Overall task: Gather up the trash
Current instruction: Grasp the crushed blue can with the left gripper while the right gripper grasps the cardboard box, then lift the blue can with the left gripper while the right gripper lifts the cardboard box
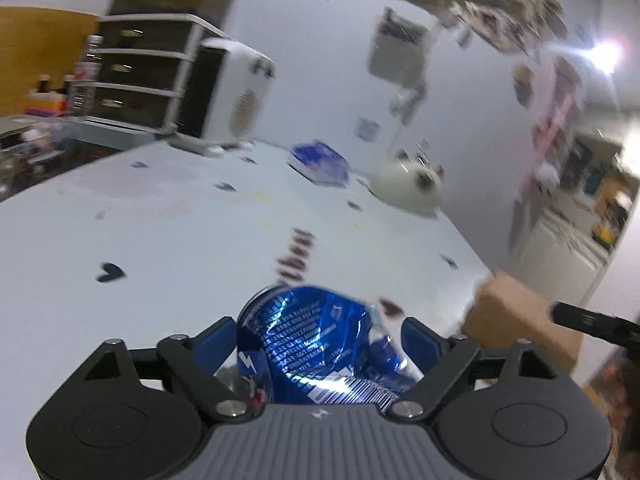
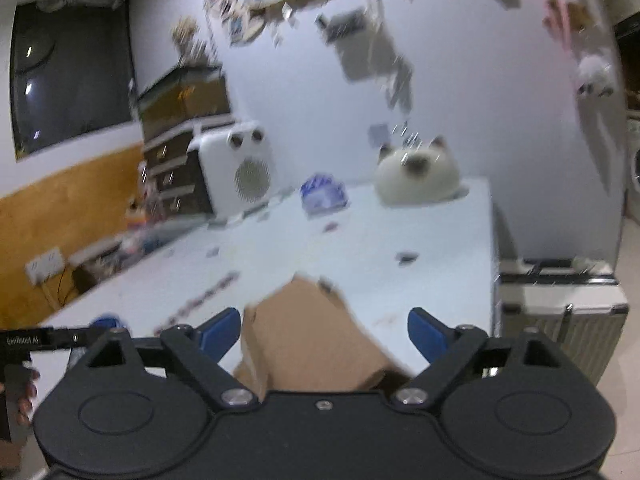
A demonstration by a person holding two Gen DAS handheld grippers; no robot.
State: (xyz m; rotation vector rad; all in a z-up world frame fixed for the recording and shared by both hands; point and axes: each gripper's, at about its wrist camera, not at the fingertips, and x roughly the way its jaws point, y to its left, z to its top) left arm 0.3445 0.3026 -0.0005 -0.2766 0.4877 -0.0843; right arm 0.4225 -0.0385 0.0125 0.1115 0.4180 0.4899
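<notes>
1. The left gripper [image 1: 320, 334] has a crushed blue drink can [image 1: 316, 344] between its blue pads [image 1: 218, 340], its crumpled side with barcode and white print turned up to the camera.
2. The can fills the gap between the two fingers. Its left side lies against the left pad; its crumpled right edge reaches to just beside the right pad, though blur makes contact there hard to confirm. The jaws look clamped on it.
3. The can's round end points forward and to the left, above the white table [image 1: 160, 220], which carries small dark heart stickers [image 1: 110, 273].
4. The right gripper [image 2: 324, 332] has its jaws wide apart, with a brown cardboard box [image 2: 312, 340] in the gap between them.
5. The box sits off to the left in that gap: its left edge is just beside the left pad [image 2: 222, 332], and its right side is well clear of the right pad. Blur hides whether the left pad touches it.
6. In the left wrist view the same box [image 1: 516, 316] lies at the table's right edge, right of the can.
7. At the far end of the table are a blue-and-white packet [image 2: 323, 196], a white cat-shaped object [image 2: 418, 176] and a white heater [image 2: 238, 168].
</notes>
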